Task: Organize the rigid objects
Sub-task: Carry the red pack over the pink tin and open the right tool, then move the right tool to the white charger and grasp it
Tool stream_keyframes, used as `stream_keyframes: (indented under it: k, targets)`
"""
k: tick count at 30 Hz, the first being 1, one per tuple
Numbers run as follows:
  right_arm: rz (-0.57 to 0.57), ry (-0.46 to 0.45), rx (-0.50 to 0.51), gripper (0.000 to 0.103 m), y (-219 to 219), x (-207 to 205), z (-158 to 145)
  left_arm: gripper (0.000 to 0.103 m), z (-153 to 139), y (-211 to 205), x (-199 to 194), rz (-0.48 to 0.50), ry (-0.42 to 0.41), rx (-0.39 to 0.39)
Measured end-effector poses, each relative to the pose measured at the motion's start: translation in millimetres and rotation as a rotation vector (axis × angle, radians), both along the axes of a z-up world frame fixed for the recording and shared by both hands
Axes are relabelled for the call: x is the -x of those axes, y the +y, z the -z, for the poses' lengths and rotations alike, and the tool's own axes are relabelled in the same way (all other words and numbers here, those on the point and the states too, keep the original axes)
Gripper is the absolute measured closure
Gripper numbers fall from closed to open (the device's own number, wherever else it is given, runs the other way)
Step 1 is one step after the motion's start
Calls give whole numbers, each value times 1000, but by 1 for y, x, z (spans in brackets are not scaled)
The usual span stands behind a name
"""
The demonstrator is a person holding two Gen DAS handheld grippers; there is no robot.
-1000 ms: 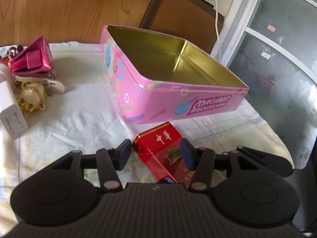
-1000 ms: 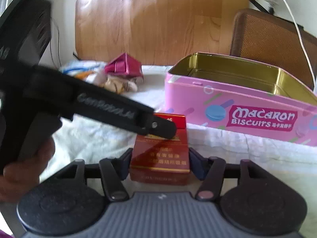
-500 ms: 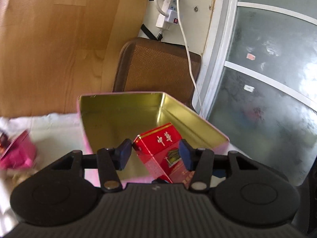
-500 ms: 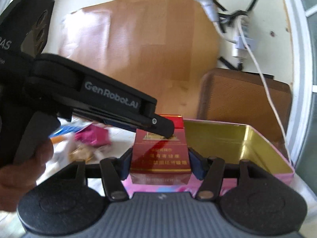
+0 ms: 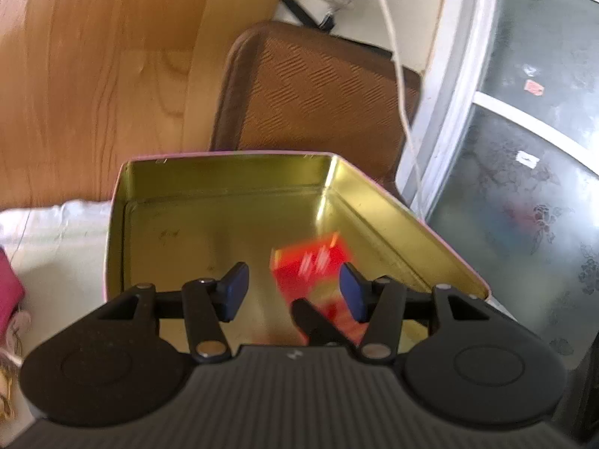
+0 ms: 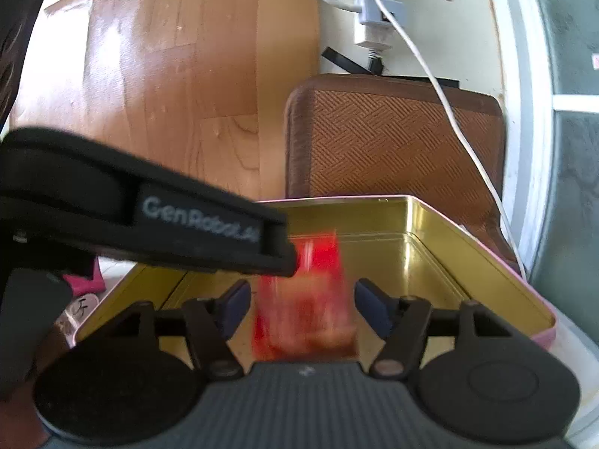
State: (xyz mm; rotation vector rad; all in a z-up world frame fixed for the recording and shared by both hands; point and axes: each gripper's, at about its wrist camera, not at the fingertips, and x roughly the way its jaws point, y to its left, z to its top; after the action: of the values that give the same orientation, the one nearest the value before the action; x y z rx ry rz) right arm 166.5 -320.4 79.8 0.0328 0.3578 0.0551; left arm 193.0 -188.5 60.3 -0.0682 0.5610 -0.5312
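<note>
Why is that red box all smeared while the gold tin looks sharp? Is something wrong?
The red box is blurred between the right gripper's pads, which have just been opening and stand clear of it. It looks mid-drop into the tin, not damaged.

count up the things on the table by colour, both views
red: 1, the red pack, blurred, over the open tin
pink outside, gold inside: 1, the biscuit tin
pink: 1, a pink item at the left edge, partly cut off
pale: 1, a small item beside it, too unclear to name
total: 4
</note>
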Motion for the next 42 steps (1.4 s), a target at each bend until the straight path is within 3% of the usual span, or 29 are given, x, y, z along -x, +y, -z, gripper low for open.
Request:
stream_keyframes:
  k: [3,7,12,17,21,26,31,33,37,42]
  targets:
    - [6,-26,-15,39,1,8,-6,47,-4,14,10,-7,-7,19]
    - [-14,-85,-67,39,6,35,-14,42,-15,62,51,-20,-71,90]
    - [-97,-137,-117,41,33,66,-20,42,-7,151,104,-133,-134,55]
    - [-283,-56,-125,59,82,62,-15,44,19,232,126,-377,-83,-89]
    - [-418,31,-87,61,129,59,-7,44,33,283,127,-478,-15,-29]
    - [-519,78,35,58,185,57,1,44,46,301,120,-506,-10,49]
    - [-548,143,72,59,218,35,8,48,52,307,124,-482,-16,93]
    - [-547,169,82,70,226,27,13,48,53,311,128,-472,-17,111]
    - [-540,222,-21,73,206,29,13,48,53,315,130,-464,-26,141]
    - [-553,363,-275,73,137,48,15,48,49,301,131,-411,-31,103]
